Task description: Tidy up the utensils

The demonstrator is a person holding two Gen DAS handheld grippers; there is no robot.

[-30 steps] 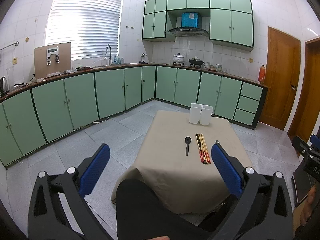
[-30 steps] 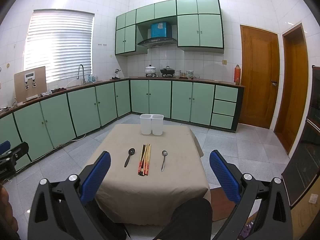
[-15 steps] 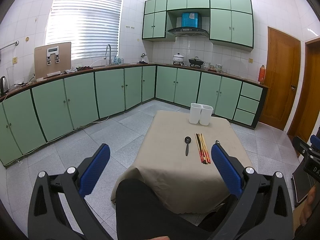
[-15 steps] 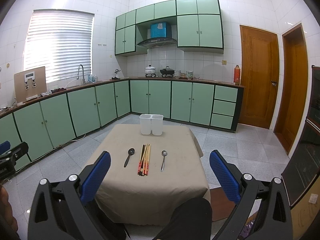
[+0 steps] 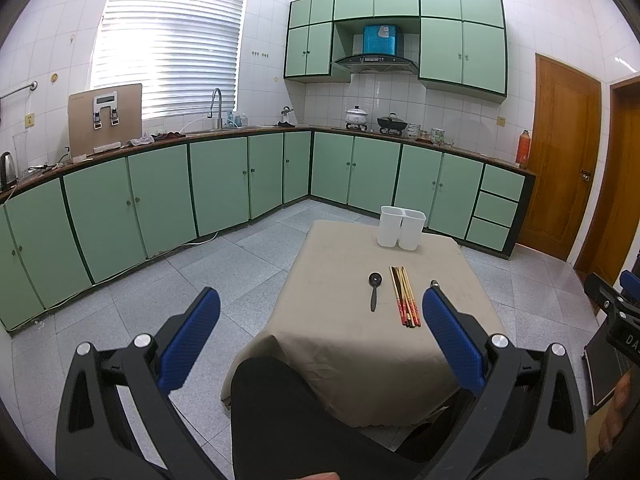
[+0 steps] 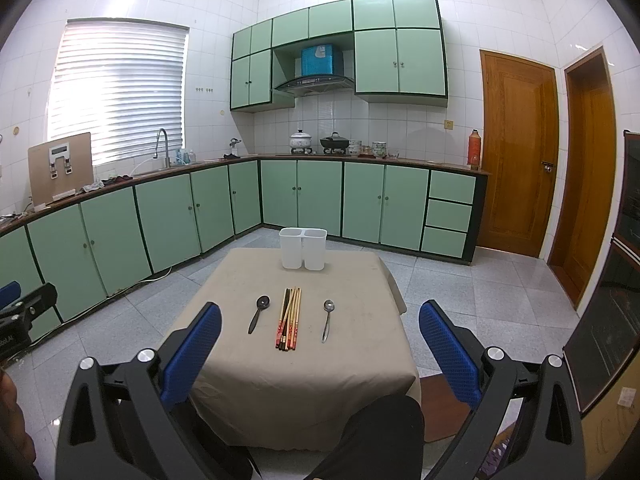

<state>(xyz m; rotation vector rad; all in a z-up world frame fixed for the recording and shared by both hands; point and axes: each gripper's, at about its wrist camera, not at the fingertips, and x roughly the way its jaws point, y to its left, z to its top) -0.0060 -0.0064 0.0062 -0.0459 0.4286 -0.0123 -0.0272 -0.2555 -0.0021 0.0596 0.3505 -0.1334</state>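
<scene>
Utensils unmoved since a second ago: chopsticks (image 6: 289,318) at table (image 6: 360,364) centre, black spoon (image 6: 258,314) at nine o'clock, steel spoon (image 6: 327,319) at three, white holder (image 6: 303,248) at twelve; left gripper (image 5: 320,334) and right gripper (image 6: 320,338) spread empty, work unstarted.

Left claw (image 5: 320,316) held level and spread wide, blue pads (image 5: 188,342) far apart, gripping nothing. Right claw (image 6: 320,330) in the same pose, likewise gaping and empty. Dark-trousered knee (image 5: 280,404) raised between the fingers. Both claws side by side, facing forward.
</scene>
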